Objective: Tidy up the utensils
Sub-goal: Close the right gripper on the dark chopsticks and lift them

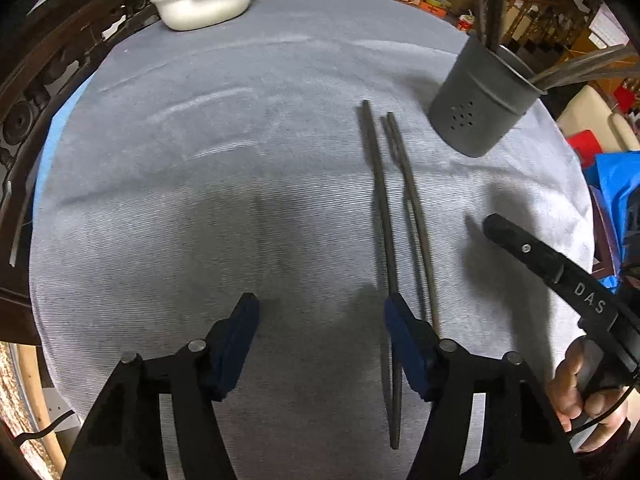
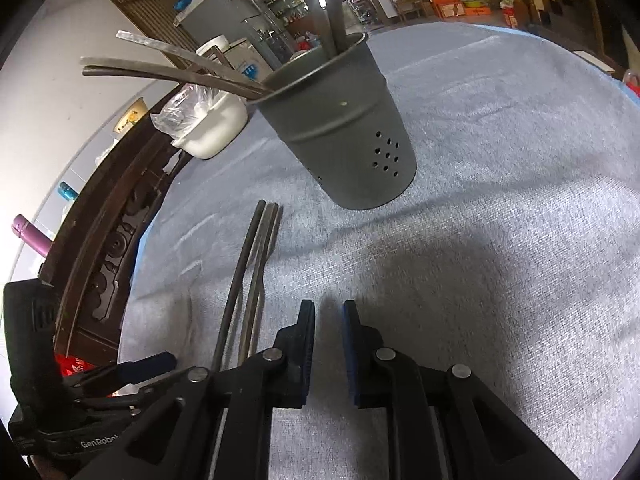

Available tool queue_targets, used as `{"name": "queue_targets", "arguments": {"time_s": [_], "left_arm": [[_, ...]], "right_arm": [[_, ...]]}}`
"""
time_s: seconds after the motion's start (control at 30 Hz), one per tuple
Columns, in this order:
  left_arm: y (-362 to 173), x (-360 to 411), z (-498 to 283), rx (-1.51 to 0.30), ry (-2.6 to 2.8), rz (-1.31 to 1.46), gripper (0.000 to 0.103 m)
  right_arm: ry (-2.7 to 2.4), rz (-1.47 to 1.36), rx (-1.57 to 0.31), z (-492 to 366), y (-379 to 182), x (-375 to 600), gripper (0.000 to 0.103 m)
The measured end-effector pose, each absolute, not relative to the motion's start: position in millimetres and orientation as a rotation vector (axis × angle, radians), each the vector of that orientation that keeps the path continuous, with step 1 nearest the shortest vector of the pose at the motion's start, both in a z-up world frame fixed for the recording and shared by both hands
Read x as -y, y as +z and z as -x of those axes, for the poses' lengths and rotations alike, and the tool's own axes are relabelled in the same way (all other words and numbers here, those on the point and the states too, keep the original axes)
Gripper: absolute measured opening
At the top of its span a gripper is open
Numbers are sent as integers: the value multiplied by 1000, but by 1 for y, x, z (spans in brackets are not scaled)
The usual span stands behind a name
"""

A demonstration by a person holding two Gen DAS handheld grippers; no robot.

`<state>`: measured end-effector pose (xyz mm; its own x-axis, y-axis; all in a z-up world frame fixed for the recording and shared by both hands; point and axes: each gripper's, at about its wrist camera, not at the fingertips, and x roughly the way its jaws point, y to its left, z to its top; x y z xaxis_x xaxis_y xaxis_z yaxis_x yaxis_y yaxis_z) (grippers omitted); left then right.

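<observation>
Three dark chopsticks (image 1: 380, 200) lie side by side on the grey cloth, pointing toward a grey perforated utensil holder (image 1: 480, 108) that has several utensils standing in it. My left gripper (image 1: 320, 312) hovers open over their near ends. One chopstick lies just inside its right finger (image 1: 408, 344) with no pad pressing it, and the other two run outside that finger. My right gripper (image 2: 328, 316), also seen as a black arm (image 1: 540, 256) held by a hand, is almost closed with nothing in its narrow gap. It sits right of the chopsticks (image 2: 248, 272), in front of the holder (image 2: 344, 148).
A white basin (image 1: 204, 4) with a plastic bag in it stands at the far edge of the round, cloth-covered table (image 1: 180, 168). Dark carved wooden furniture (image 1: 40, 92) runs along the left. The left gripper (image 2: 132, 368) shows low on the left in the right wrist view.
</observation>
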<state>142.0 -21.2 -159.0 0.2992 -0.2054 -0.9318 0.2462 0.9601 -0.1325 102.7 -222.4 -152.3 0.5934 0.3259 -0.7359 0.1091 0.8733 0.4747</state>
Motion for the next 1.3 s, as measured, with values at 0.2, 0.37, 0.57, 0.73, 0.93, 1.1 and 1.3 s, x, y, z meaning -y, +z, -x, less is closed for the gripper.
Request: {"name": "queue_targets", "arguments": {"time_s": [0.2, 0.37, 0.57, 0.73, 0.93, 1.1, 1.3], "left_arm": [[-156, 21, -142, -1237, -333, 46, 67], [-155, 24, -145, -1223, -342, 40, 62], [-164, 21, -149, -1235, -415, 97, 24], [-163, 14, -146, -1224, -453, 132, 11], [-165, -2, -138, -1248, -474, 169, 11], [-161, -18, -129, -1273, -495, 190, 10], [-143, -49, -146, -1243, -481, 268, 10]], "right_arm": [[121, -516, -943, -97, -151, 228, 18], [105, -516, -932, -93, -148, 228, 18], [100, -475, -929, -93, -142, 218, 18], [116, -422, -930, -102, -132, 203, 18], [134, -387, -938, -124, -123, 184, 18], [99, -321, -959, -152, -124, 165, 18], [68, -322, -988, -176, -132, 156, 18]]}}
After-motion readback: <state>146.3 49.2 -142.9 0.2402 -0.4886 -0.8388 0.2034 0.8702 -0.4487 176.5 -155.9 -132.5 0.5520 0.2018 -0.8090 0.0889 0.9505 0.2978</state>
